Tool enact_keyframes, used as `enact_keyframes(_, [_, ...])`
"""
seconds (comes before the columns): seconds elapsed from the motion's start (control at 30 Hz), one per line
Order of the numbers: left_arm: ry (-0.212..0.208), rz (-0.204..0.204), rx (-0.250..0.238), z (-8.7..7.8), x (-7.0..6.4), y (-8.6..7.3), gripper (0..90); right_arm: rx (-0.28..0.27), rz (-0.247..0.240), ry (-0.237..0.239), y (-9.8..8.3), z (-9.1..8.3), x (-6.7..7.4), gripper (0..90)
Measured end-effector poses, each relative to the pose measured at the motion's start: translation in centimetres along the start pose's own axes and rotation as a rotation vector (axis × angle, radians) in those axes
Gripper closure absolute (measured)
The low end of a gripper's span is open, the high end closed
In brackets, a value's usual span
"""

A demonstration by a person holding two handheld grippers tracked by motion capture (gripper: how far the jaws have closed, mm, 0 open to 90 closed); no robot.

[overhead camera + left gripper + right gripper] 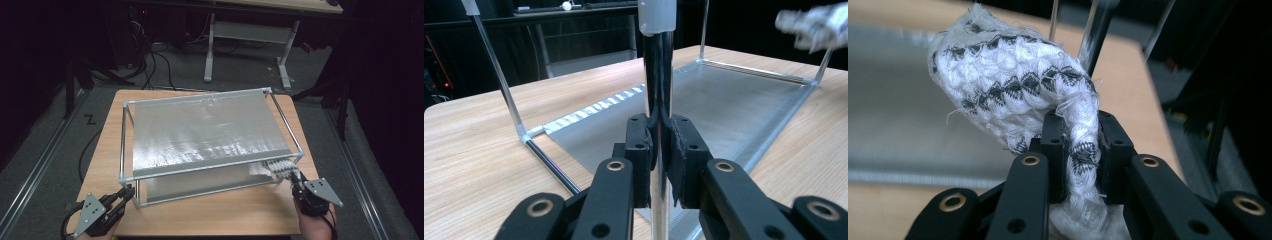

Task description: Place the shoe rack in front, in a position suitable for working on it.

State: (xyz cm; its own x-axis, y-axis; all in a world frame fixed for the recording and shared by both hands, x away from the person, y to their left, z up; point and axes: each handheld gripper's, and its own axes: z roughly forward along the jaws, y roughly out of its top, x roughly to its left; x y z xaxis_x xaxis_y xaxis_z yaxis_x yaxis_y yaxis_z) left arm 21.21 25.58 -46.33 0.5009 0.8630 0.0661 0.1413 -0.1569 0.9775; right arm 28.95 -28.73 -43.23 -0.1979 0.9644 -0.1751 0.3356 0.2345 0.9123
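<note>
Nearest, at the table's front edge: left gripper (127, 194) is clamping the front-left upright post (658, 90) of the metal rack (123, 135), jaws squeezed tight on the chrome tube, seemingly steadying the frame. Right gripper (292, 176) is pinching a white knitted cloth (1013, 85) with a black zigzag pattern, jaws clenched on a bunched fold; most of the cloth is ballooning loose above the pads.

In the high view the cloth (279, 167) is sitting at the rack's front-right corner, at about the level of the upper shelf's front rail. Whether it is touching the rail I cannot tell.

Farther in: the upper shelf (200, 132), silvery and ribbed, is spanning the frame; the lower shelf (734, 105) is lying flat on the wooden table (105, 145). Beyond, a desk frame (247, 35) and cables on the floor.

Risks, as I judge them:
- Grip is taking only a narrow fold; a drag across the shelf could be pulling the cloth out of the jaws.
- Loose threads could be snagging on the corner post or rail end.
- The light frame could be skidding or tipping if the left clamp slackens while the right hand is pushing.
- Jaw tips may be scraping the shelf if the hand drops too low.
</note>
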Motion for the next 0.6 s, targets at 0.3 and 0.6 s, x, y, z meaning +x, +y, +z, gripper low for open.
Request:
enact_keyframes(0.3, [-0.002, 0.001, 0.0, 0.0, 0.0, 0.0, 79.9, -0.084, 0.005, -0.018, 1.7, -1.7, -0.3, 77.5])
enact_keyframes(0.6, [-0.008, 0.001, -0.002, 0.1, 0.0, 0.0, 79.9, 0.057, -0.004, 0.004, -0.9, 1.2, -0.2, 77.3])
